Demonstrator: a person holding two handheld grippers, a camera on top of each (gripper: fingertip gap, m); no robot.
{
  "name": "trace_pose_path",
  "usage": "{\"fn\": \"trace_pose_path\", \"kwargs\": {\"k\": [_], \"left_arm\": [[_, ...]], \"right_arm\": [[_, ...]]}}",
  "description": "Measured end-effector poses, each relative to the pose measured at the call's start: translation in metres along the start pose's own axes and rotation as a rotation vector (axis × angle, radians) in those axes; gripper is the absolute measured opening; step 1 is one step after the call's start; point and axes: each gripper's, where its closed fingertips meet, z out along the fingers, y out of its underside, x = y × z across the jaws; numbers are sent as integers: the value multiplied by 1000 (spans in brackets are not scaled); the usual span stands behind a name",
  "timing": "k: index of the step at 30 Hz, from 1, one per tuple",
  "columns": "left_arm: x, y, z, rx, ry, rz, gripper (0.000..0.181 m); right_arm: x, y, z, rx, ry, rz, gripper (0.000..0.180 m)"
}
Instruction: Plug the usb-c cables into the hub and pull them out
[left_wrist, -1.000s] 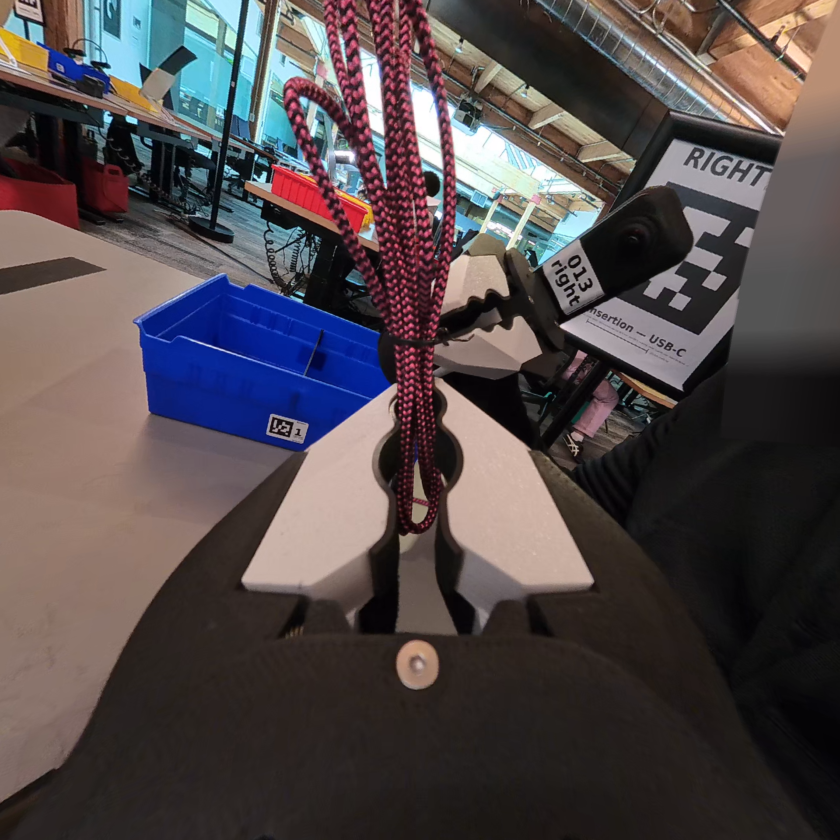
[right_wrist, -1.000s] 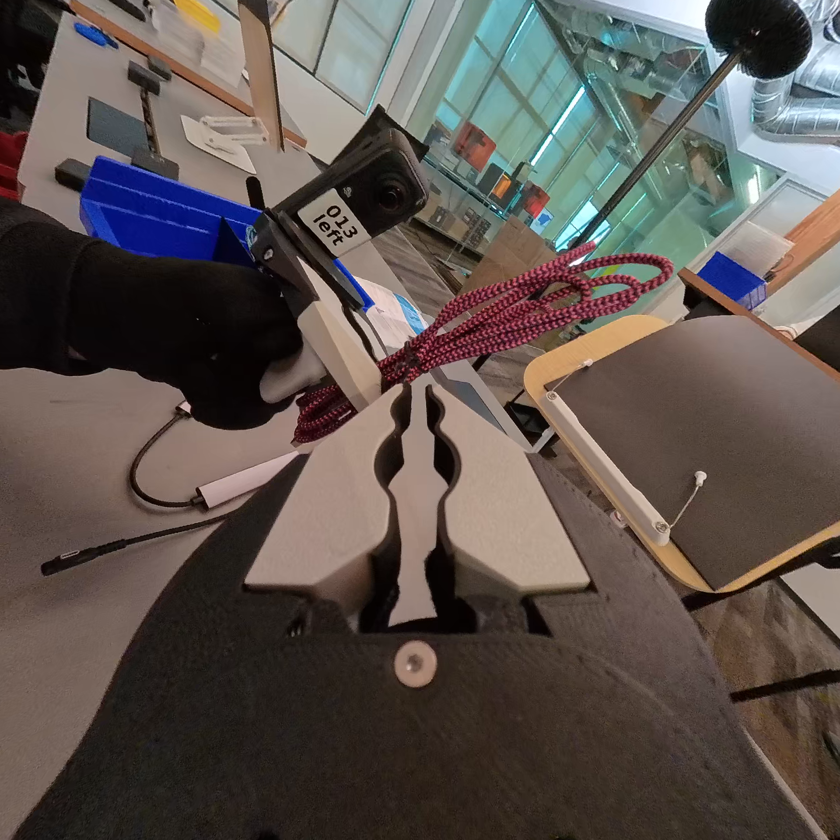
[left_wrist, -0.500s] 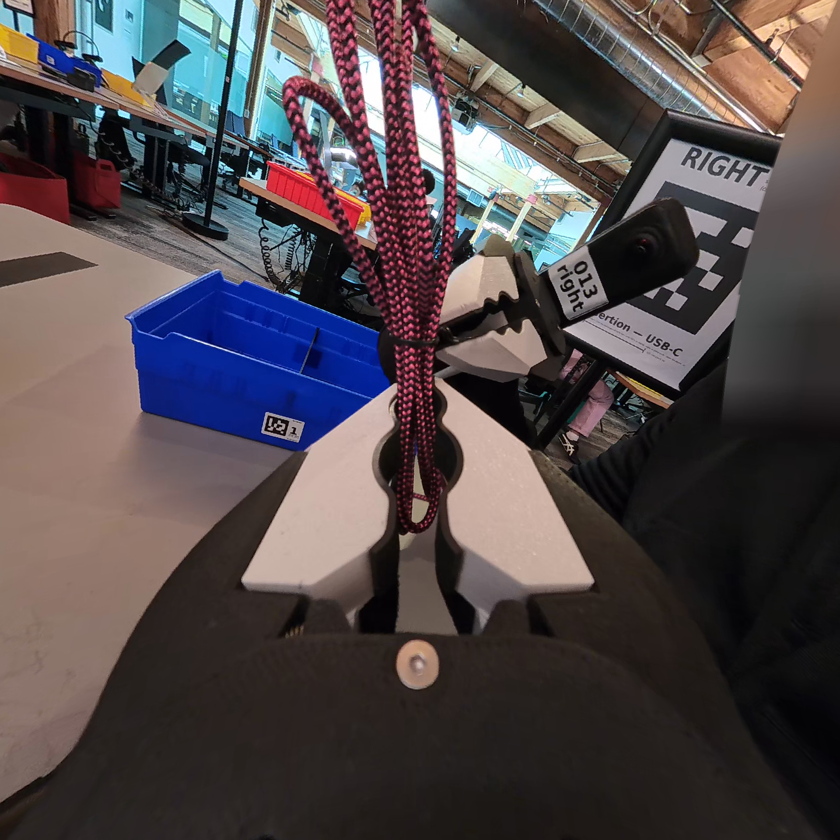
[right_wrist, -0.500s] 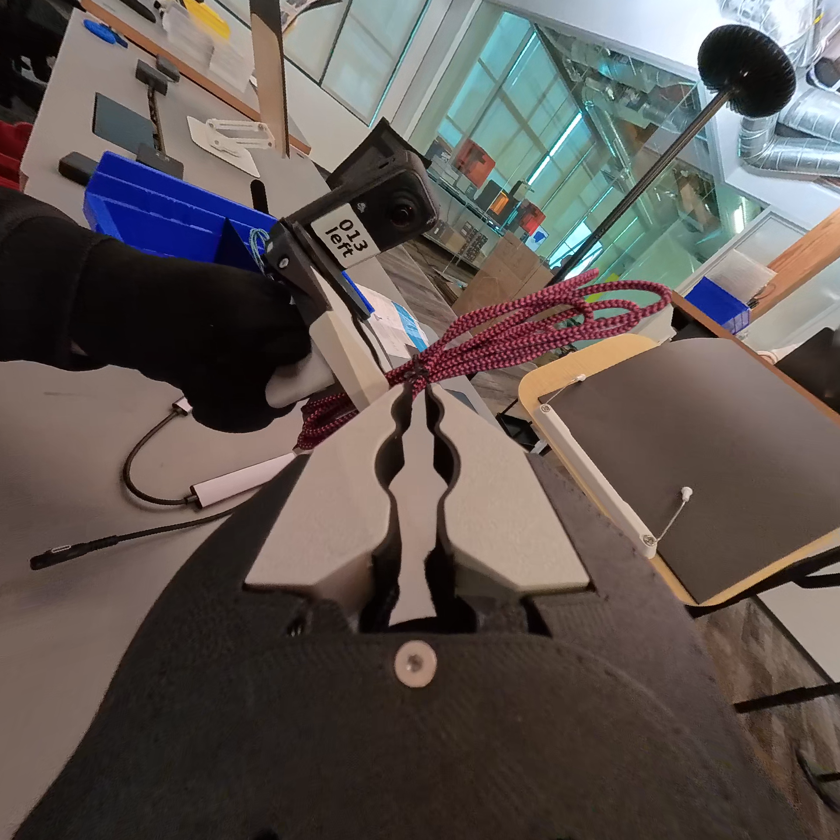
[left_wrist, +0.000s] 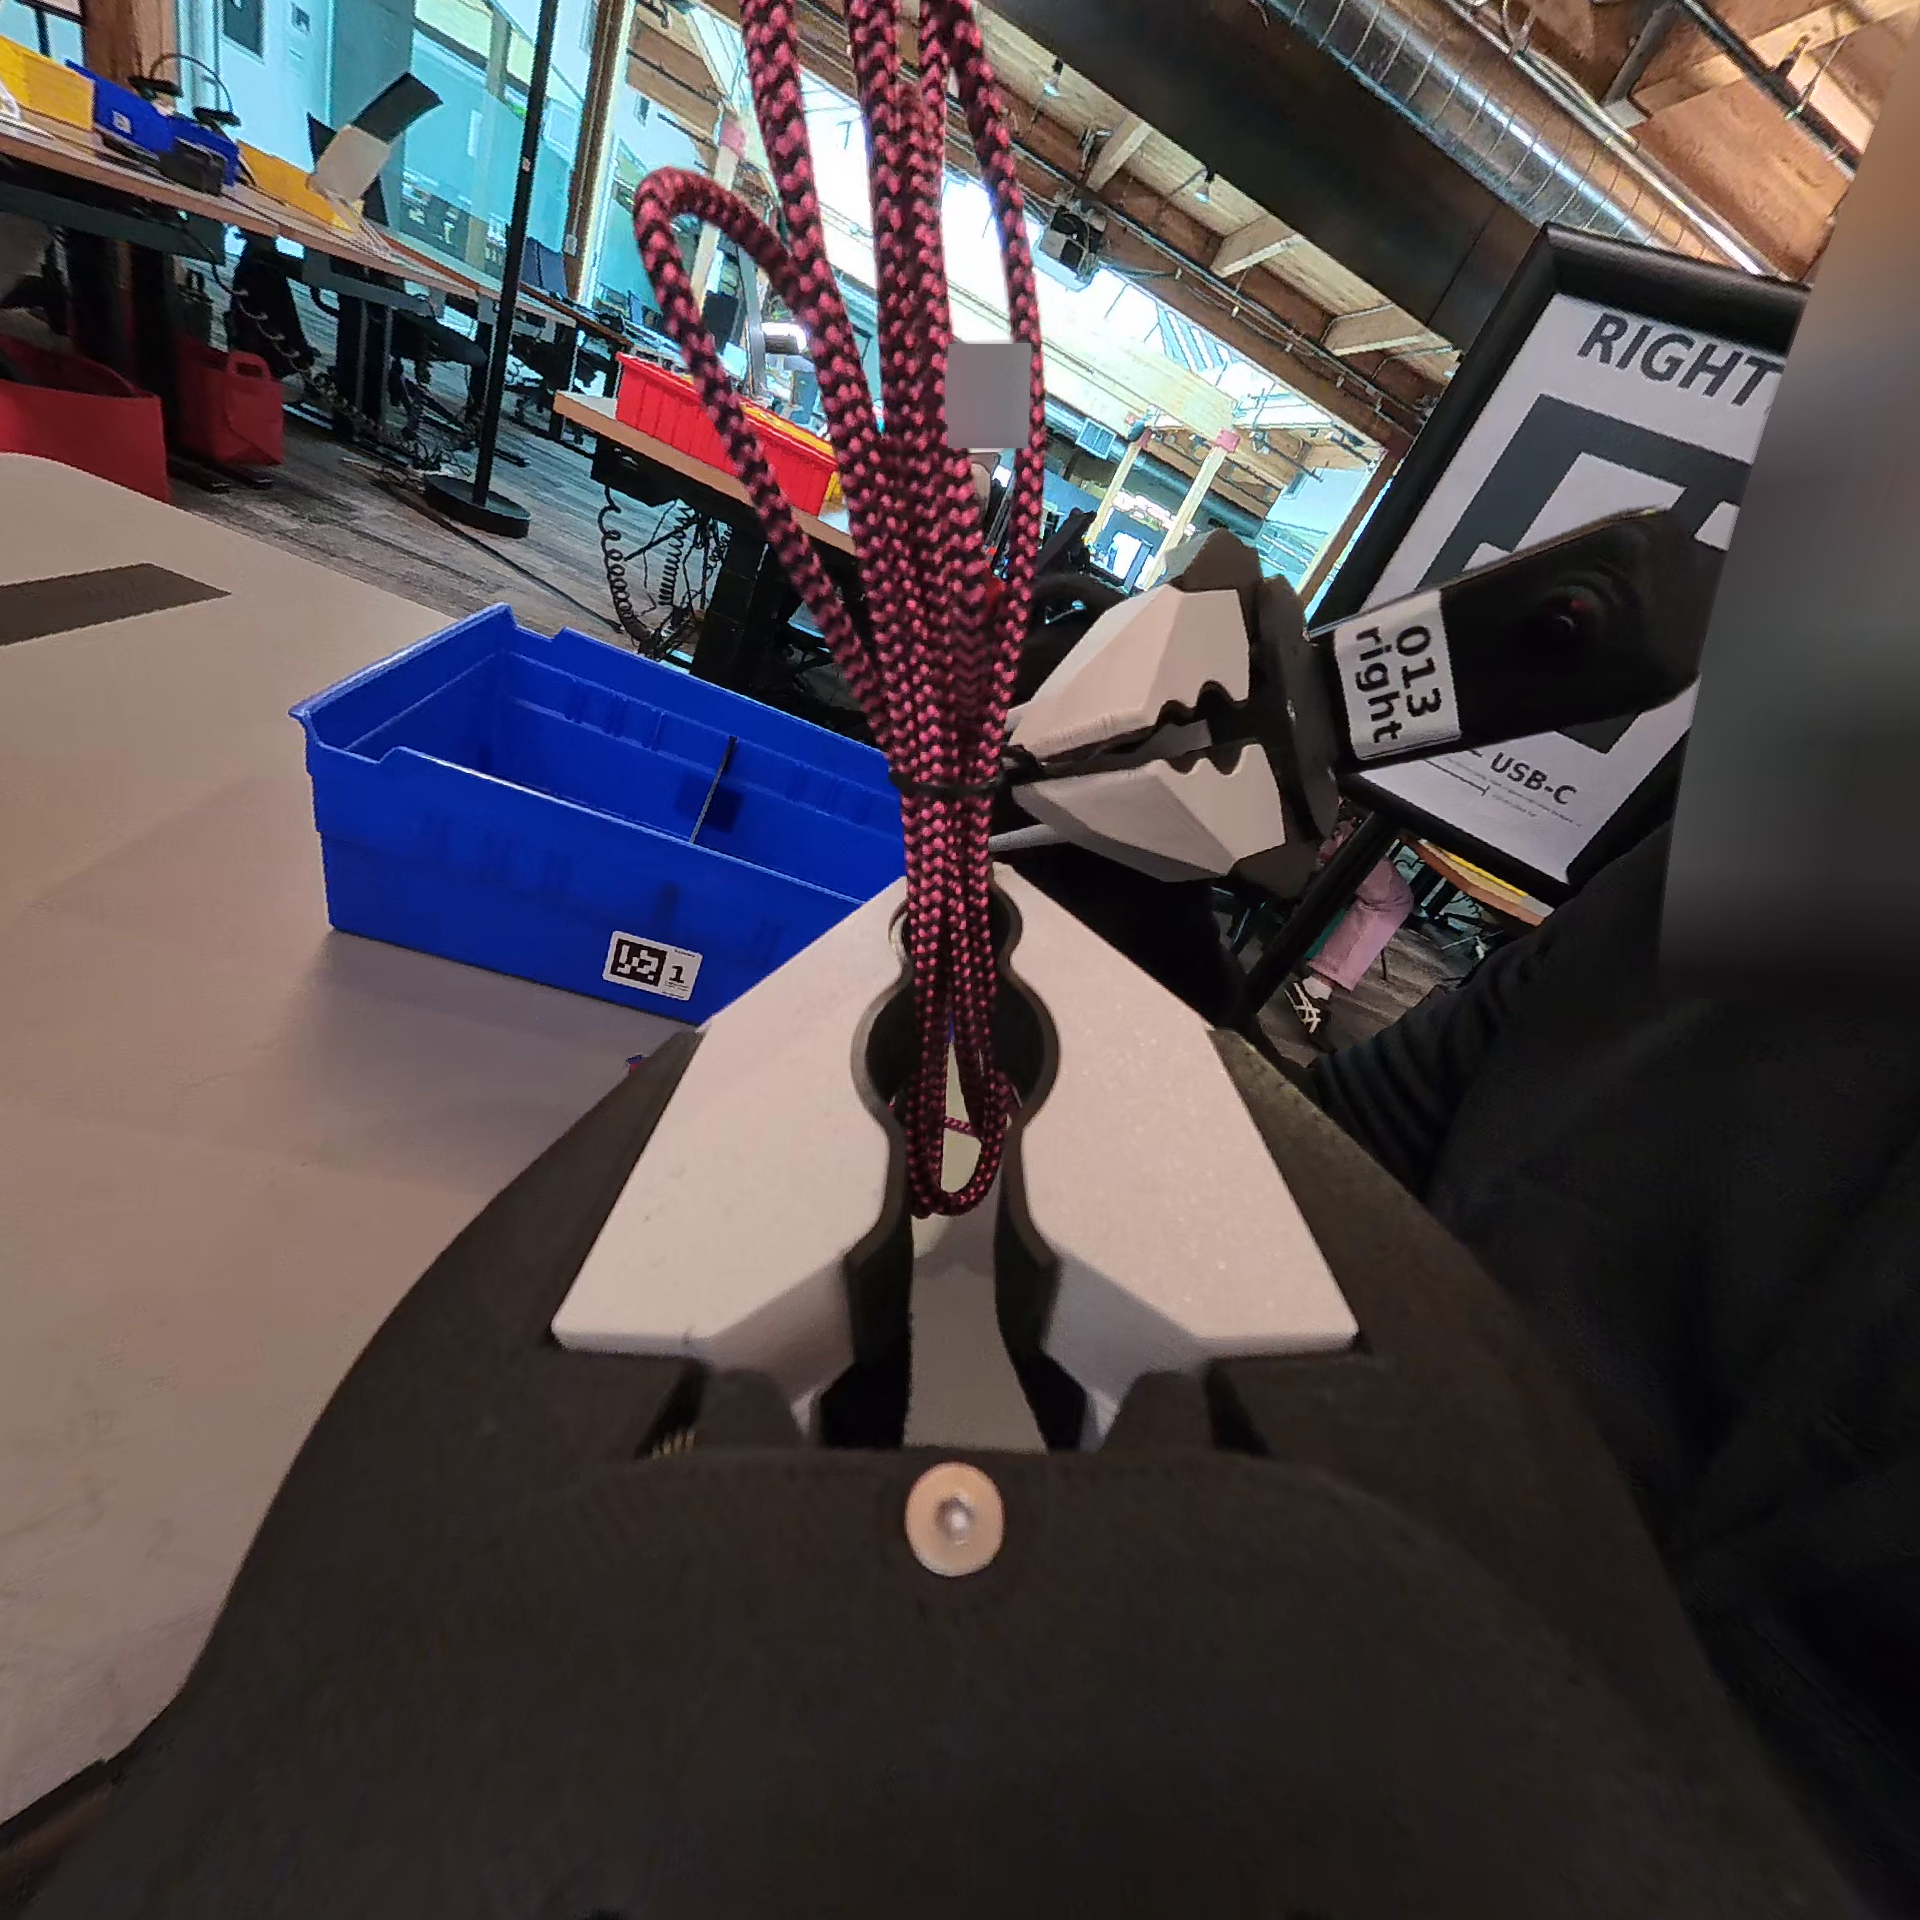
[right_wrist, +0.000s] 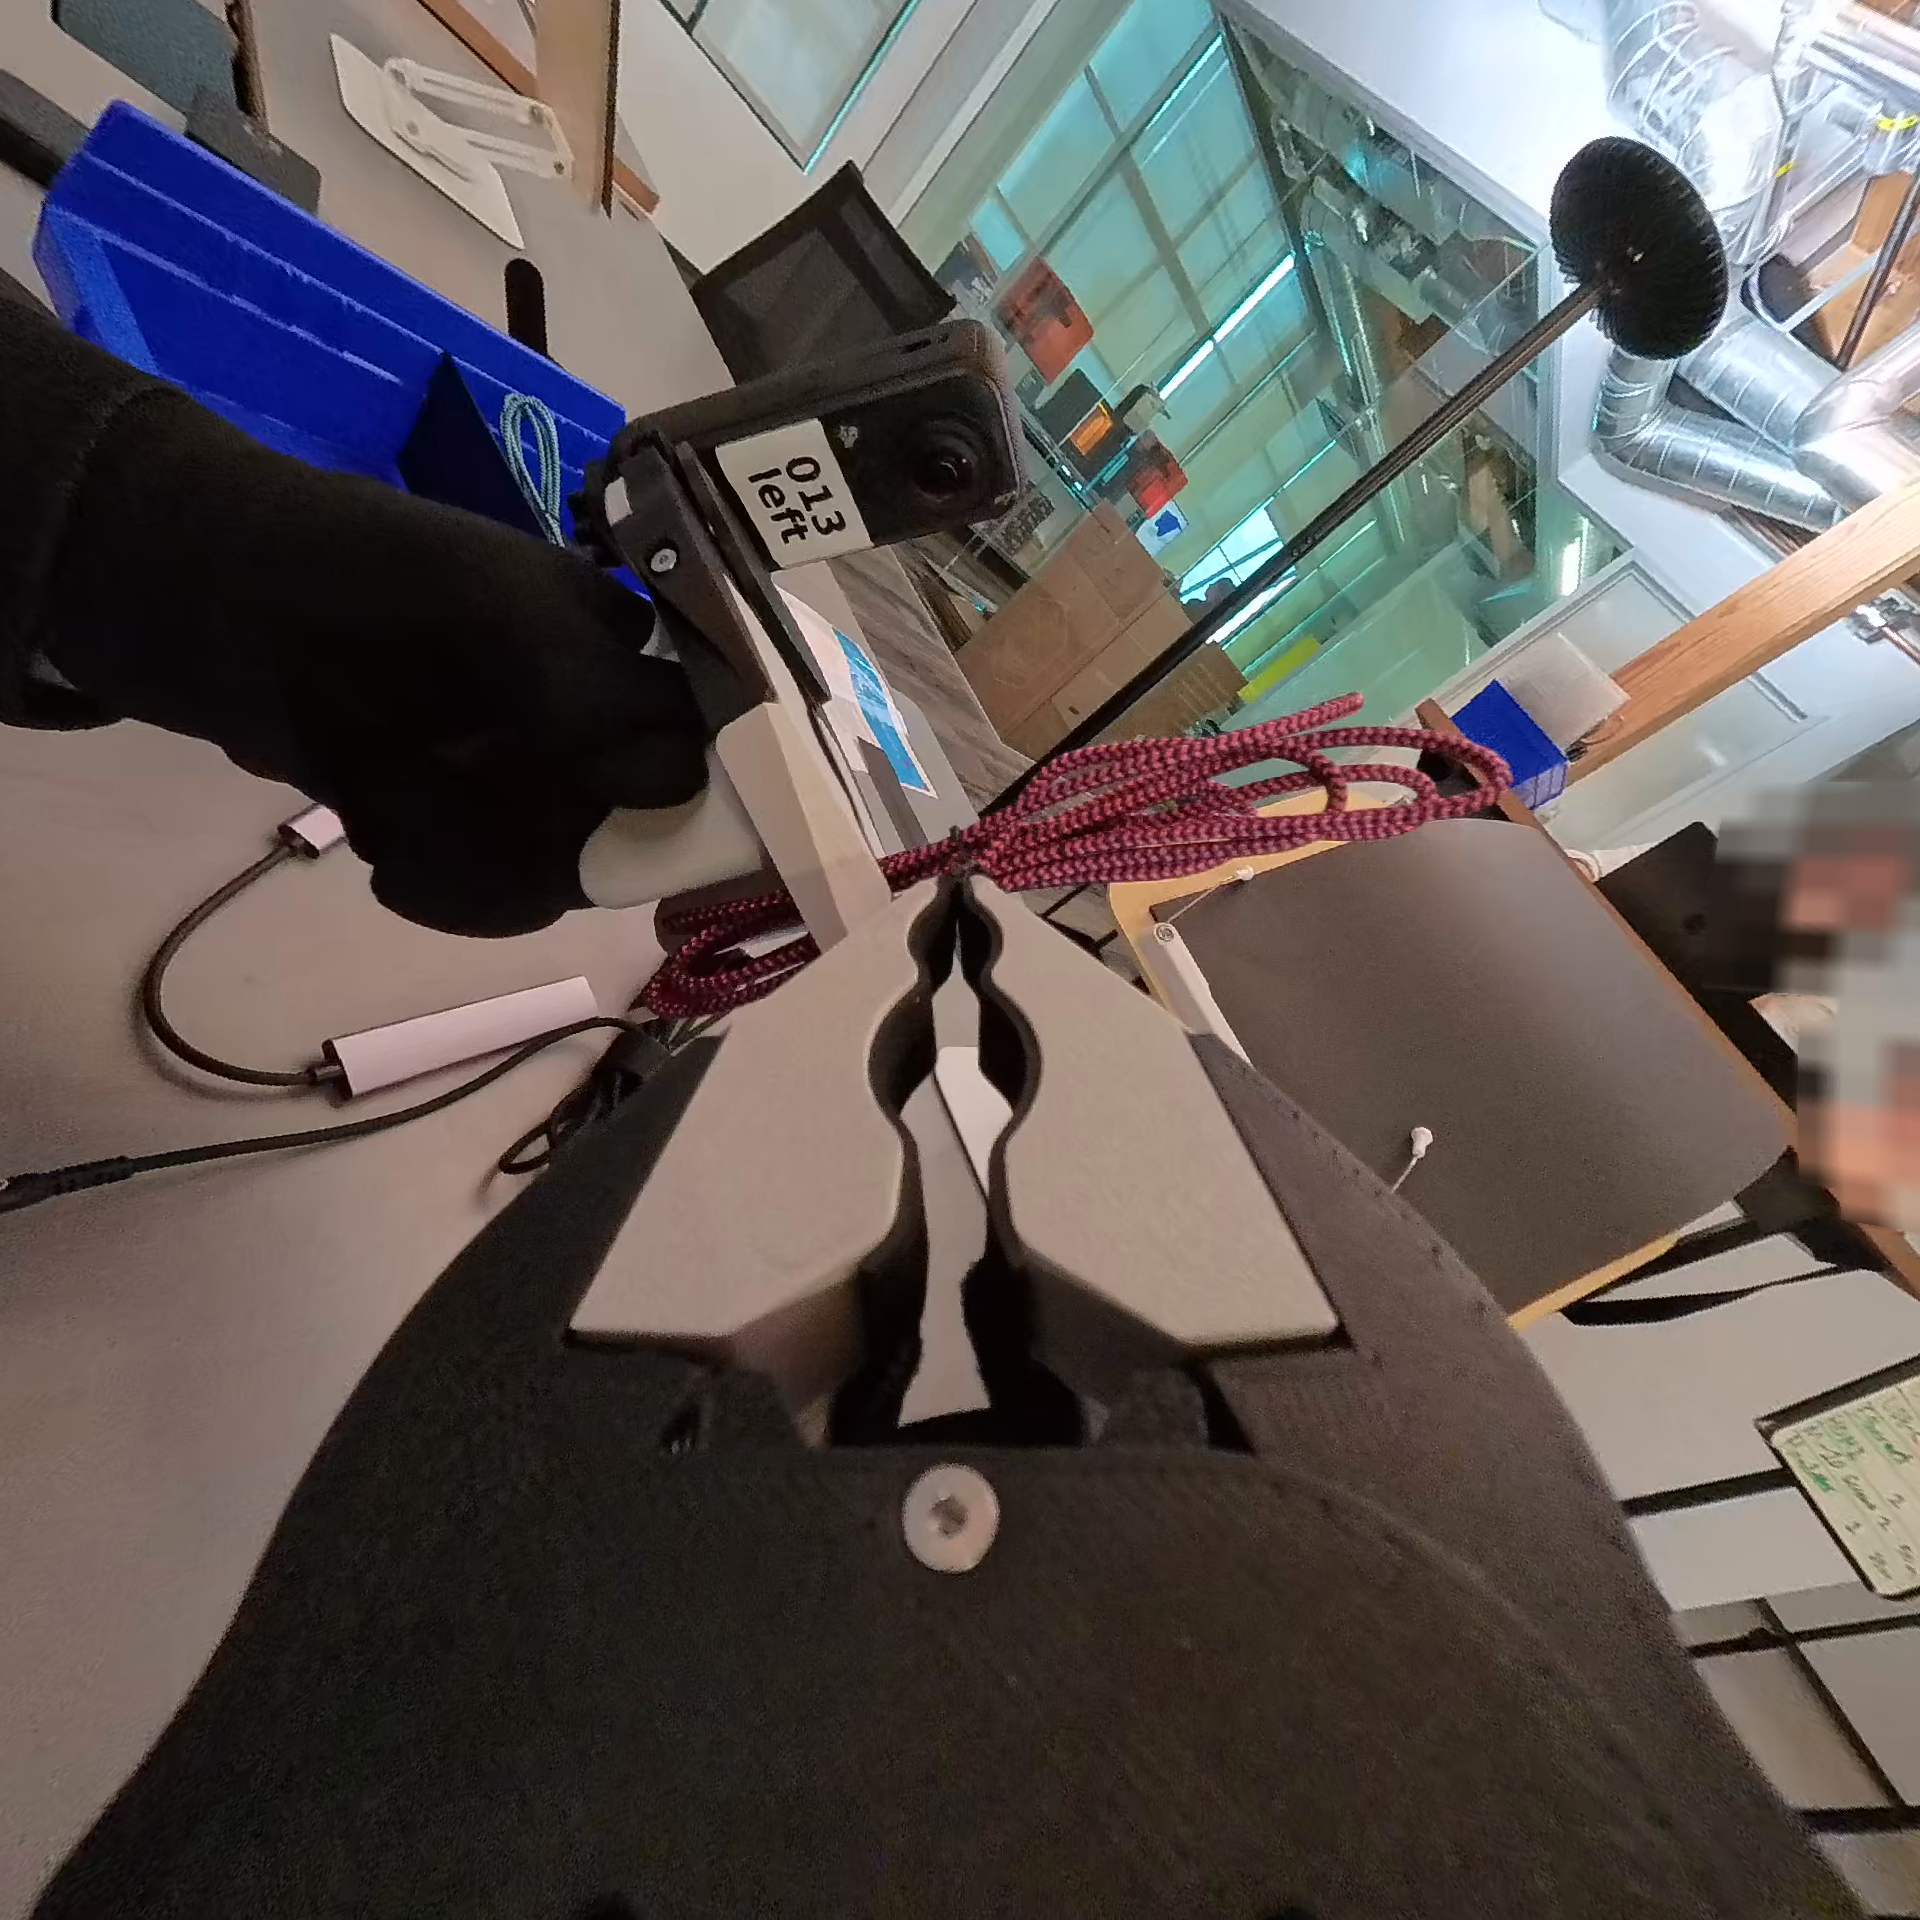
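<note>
A bundle of pink-and-black braided USB-C cable (left_wrist: 935, 644) stands upright, bound by a thin black tie (left_wrist: 948, 787). My left gripper (left_wrist: 956, 914) is shut on the bundle just below the tie. My right gripper (left_wrist: 1023, 764) comes in from the right, its tips shut on the tie. In the right wrist view my right gripper (right_wrist: 958, 883) pinches the tie and the cable loops (right_wrist: 1195, 790) fan out to the right. The left gripper (right_wrist: 821, 862) is held by a black-gloved hand (right_wrist: 416, 686). The white hub (right_wrist: 457, 1039) lies on the grey table (right_wrist: 156, 1403) below.
A blue bin (left_wrist: 582, 810) stands on the table behind the bundle; it also shows in the right wrist view (right_wrist: 260, 301). A loose black cable (right_wrist: 260, 1138) lies by the hub. A framed marker sign (left_wrist: 1621, 520) stands at the right. A black panel (right_wrist: 1455, 1039) sits off the table edge. The white hub (right_wrist: 457, 1039) is about equally far from each gripper, around 25 centimeters.
My right gripper has rolled and pushed in closer, and its tips have closed onto the tie. My left gripper still holds the bundle, shifted only slightly.
</note>
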Motion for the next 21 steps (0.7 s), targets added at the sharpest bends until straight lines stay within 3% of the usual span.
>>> {"fn": "trace_pose_path", "kwargs": {"k": [14, 19, 21], "left_arm": [[1, -7, -4, 33, 5, 8, 4], [-1, -4, -2, 22, -6, 14, 4], [-1, -3, -1, 14, -7, 17, 4]], "right_arm": [[8, 10, -4, -26, -3, 96, 0], [4, 1, -7, 87, -104, 266, 0], [6, 5, -6, 84, -109, 316, 10]]}}
